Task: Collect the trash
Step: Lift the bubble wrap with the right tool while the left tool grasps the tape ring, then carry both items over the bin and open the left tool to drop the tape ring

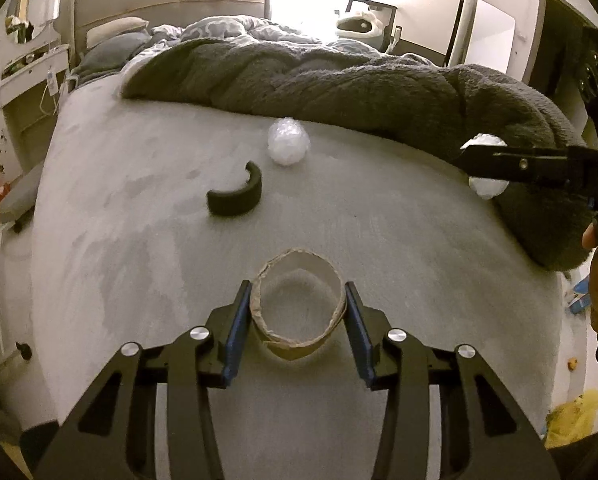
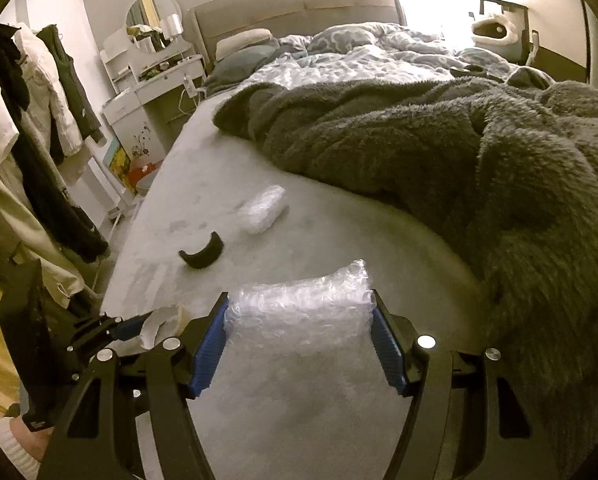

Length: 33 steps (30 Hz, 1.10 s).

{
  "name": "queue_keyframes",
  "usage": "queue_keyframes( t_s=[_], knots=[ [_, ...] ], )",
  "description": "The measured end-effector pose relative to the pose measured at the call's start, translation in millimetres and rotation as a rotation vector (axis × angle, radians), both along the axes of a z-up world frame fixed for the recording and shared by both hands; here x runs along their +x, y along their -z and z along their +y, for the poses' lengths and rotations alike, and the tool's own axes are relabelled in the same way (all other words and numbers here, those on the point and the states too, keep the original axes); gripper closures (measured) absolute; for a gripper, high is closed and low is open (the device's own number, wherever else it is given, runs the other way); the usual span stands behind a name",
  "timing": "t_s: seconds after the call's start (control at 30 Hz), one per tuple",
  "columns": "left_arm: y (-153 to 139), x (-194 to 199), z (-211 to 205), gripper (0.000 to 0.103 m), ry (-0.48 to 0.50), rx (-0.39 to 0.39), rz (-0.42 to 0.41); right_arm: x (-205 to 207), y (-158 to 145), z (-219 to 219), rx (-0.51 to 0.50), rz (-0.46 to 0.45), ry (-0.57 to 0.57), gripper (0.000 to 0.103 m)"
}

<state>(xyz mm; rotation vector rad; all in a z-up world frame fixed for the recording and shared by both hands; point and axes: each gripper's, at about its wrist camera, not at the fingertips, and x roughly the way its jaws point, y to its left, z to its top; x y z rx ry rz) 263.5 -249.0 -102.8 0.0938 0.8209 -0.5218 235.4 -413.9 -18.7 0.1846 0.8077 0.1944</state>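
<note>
No bin or bag for the trash shows in either view; the nearest thing to a container is the cardboard ring (image 1: 298,304), open at top and bottom, with only grey bed sheet (image 1: 139,208) visible through its middle. My left tool (image 1: 298,320) has its blue pads pressed against the ring's two sides at the near edge of the bed, so it is clamped on the ring. My right tool (image 2: 299,336) is clamped on a roll of bubble wrap (image 2: 299,312), held between both pads over the sheet; I cannot tell whether the roll touches the sheet or hangs just above it. Counting the trash: one cardboard ring, two bubble wrap pieces, and one curved black piece (image 1: 237,196). The second bubble wrap bundle (image 1: 288,142) lies farther up the sheet, just beside the edge of the dark fleece blanket (image 1: 379,92), and the black piece lies near it, to the left and a little nearer. In the left view the held roll is half hidden behind my right tool's black finger, showing only as two white ends above and below it, at the right against the blanket. In the right view my left tool is cut off at the lower left, and the ring shows only as a pale sliver (image 2: 159,326). What the black piece is made of I cannot make out. The far window is blown out to white, and the things at the frame's rim are too warped to name.
</note>
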Motion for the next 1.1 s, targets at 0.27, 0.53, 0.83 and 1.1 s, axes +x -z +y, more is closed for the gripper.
queue_keyframes(
  t_s=[0.27, 0.53, 0.83, 1.1],
  knots=[
    [-11, -26, 38, 0.056, -0.031, 0.035, -0.041, -23, -1, 19, -0.002, -0.002, 0.025, 0.036],
    [-20, -48, 80, 0.056, -0.077, 0.006, -0.035, -56, 0, 50, 0.0, 0.002, 0.037, 0.036],
    [-13, -66, 136, 0.056, -0.152, 0.03, 0.003, -92, -2, 115, 0.041, -0.025, -0.002, 0.036],
    [2, -77, 195, 0.056, -0.252, 0.035, 0.077, -103, 0, 164, 0.061, -0.032, -0.044, 0.036]
  ],
)
